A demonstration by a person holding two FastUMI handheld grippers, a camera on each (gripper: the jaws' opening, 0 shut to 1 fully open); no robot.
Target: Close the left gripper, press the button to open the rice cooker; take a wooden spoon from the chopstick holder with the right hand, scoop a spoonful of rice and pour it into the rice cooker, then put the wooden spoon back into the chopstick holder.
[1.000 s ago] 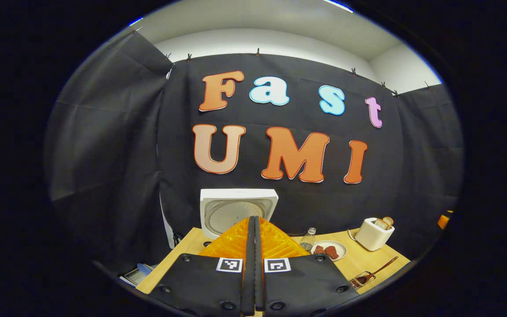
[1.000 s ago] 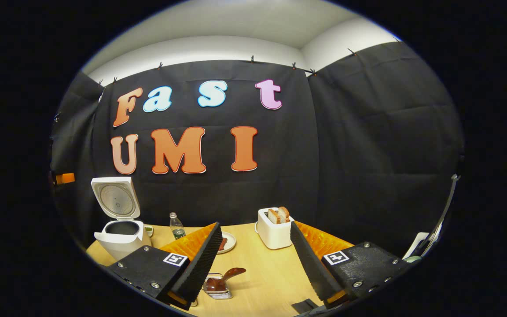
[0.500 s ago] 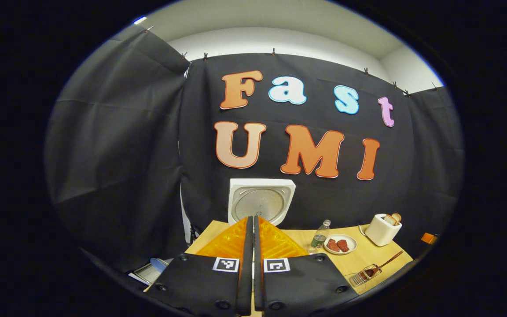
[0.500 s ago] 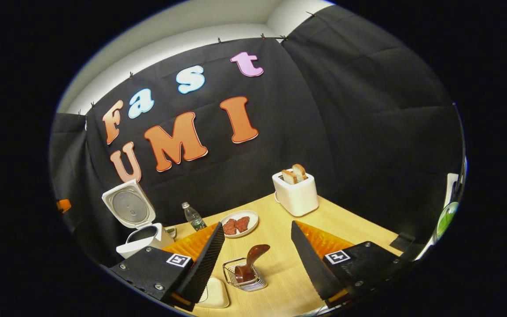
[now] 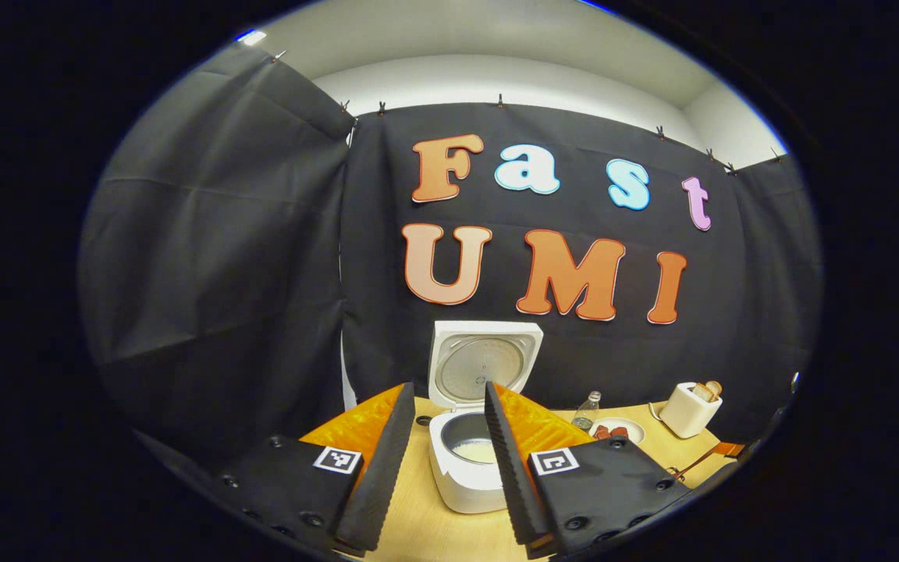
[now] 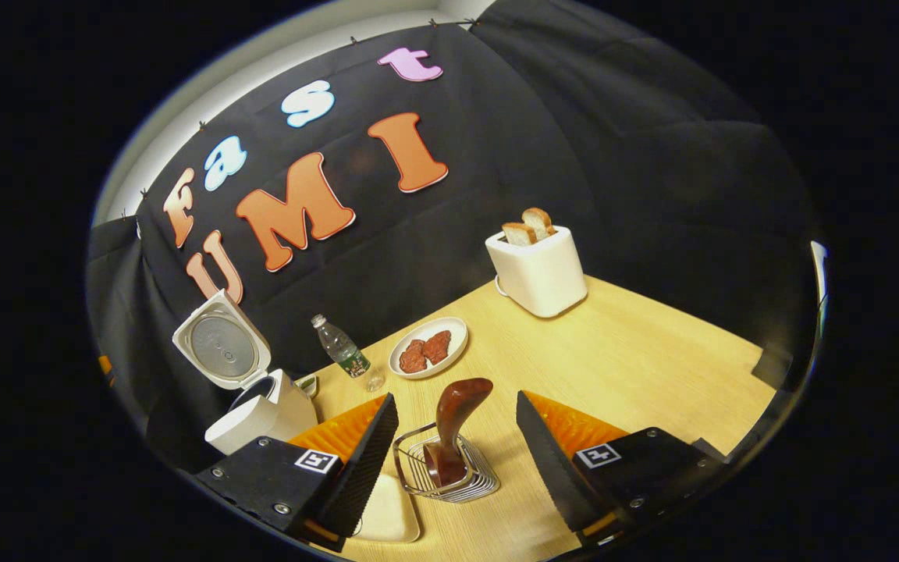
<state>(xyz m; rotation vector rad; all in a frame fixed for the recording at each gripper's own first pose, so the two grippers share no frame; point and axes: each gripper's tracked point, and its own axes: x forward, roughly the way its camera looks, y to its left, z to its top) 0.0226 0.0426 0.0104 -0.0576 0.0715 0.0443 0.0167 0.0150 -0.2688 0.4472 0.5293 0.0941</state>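
Note:
The white rice cooker [image 5: 471,468] stands with its lid [image 5: 485,365] raised; some white rice lies in its inner pot [image 5: 474,449]. My left gripper [image 5: 448,464] is open, the cooker showing between its fingers a little farther off. In the right gripper view the cooker [image 6: 262,410] sits at the left with its lid [image 6: 221,339] up. A dark wooden spoon [image 6: 453,414] stands in the wire chopstick holder [image 6: 449,474]. My right gripper [image 6: 453,468] is open above the holder, a finger on either side of the spoon, not touching it.
On the wooden table [image 6: 613,351] stand a white toaster [image 6: 537,265] with two bread slices, a plate of red-brown pieces [image 6: 428,346] and a small water bottle [image 6: 342,355]. A cream dish [image 6: 389,515] lies beside the holder. Black cloth walls close the back and sides.
My left gripper has opened and drawn back, so the cooker's pot now shows between its fingers. My right gripper has tilted down and come closer over the spoon and holder.

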